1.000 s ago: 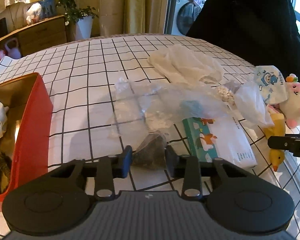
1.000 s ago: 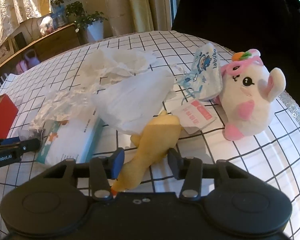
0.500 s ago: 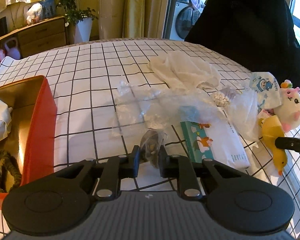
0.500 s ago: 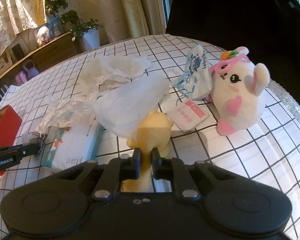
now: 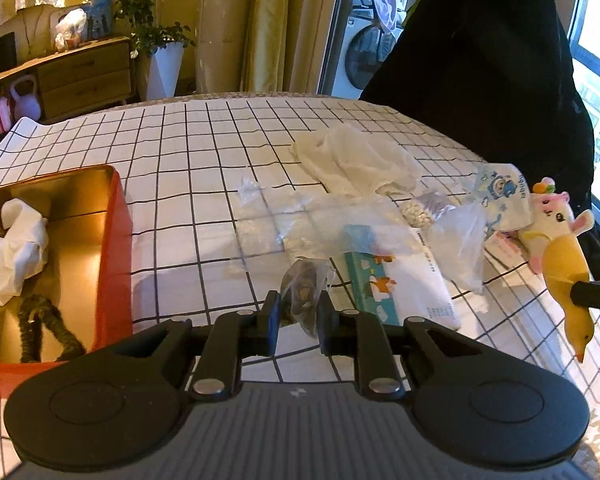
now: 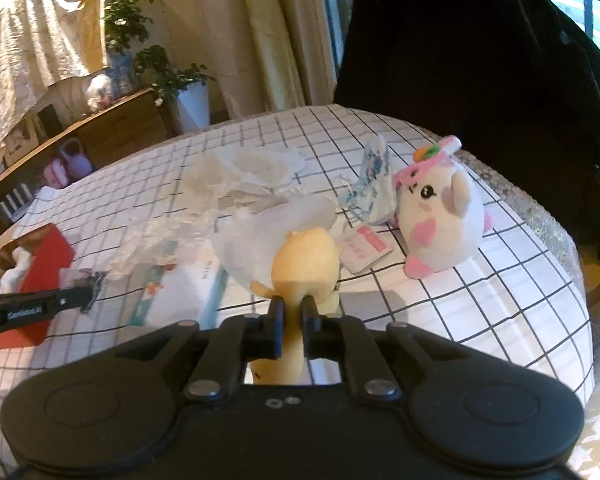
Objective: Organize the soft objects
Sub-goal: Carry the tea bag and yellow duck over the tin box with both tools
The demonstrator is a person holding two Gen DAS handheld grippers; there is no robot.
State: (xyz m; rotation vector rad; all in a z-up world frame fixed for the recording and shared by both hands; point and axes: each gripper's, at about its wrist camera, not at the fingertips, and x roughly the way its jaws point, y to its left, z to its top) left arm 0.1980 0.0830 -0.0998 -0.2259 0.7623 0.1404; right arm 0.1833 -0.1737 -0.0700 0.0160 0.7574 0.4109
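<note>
My left gripper (image 5: 297,322) is shut on a small clear bag of dark bits (image 5: 305,288) and holds it above the checked tablecloth, right of the red box (image 5: 114,248). My right gripper (image 6: 292,322) is shut on the neck of a yellow rubber duck (image 6: 304,264), lifted off the table; the duck also shows in the left wrist view (image 5: 568,276). A white plush bunny (image 6: 440,220) lies to the right of the duck.
The red box holds a white cloth (image 5: 12,248) and a dark cord (image 5: 40,320). A tissue pack (image 5: 400,288), clear plastic bags (image 5: 312,220), a white cloth (image 5: 352,160) and a blue printed pouch (image 5: 500,196) litter the table. A dark-clothed person (image 5: 480,60) stands behind.
Both grippers closed, the left on the small bag, the right on the duck. Both then lifted their objects off the table.
</note>
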